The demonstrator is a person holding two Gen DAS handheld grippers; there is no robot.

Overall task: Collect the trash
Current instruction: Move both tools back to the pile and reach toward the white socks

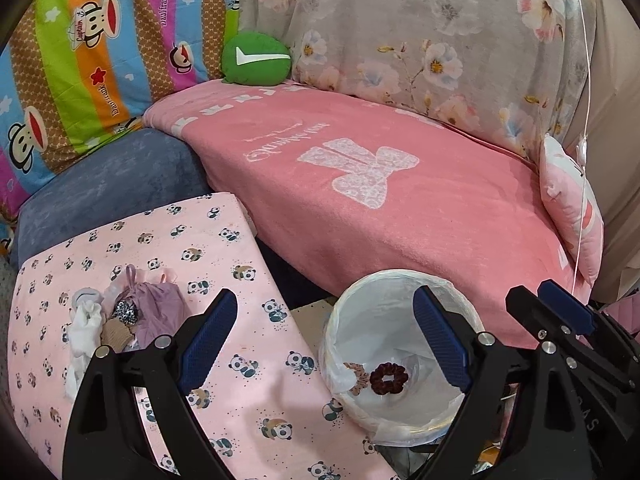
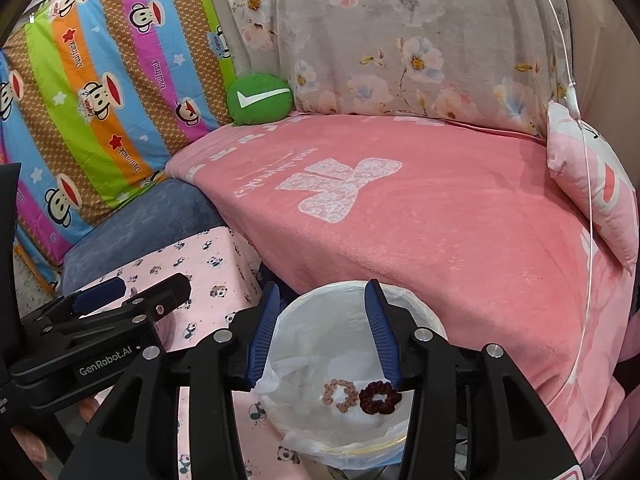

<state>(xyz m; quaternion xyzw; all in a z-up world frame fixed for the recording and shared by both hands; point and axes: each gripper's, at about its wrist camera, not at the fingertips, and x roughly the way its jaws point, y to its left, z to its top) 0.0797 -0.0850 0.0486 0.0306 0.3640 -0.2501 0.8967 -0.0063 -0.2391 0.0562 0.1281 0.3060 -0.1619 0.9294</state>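
A white-lined bin (image 1: 340, 322) stands beside the panda-print stool (image 1: 240, 264); it also shows in the right wrist view (image 2: 304, 436). Inside lie a dark red scrunchie (image 1: 388, 378) (image 2: 380, 398) and a spotted tan scrunchie (image 1: 358, 376) (image 2: 340, 395). A pile of small items, a purple pouch (image 1: 158, 306), white cloth (image 1: 86, 330) and a leopard scrunchie (image 1: 125, 312), lies on the stool to the left. My left gripper (image 1: 324, 340) is open and empty between the pile and the bin. My right gripper (image 2: 320, 332) is open and empty above the bin.
A pink blanket (image 1: 380, 208) covers the sofa behind the bin. A green check-mark cushion (image 1: 256, 58) sits at the back, a pink pillow (image 1: 572, 208) at the right. A blue cushion (image 1: 108, 184) lies behind the stool. A thin white cord (image 1: 582, 160) hangs at the right.
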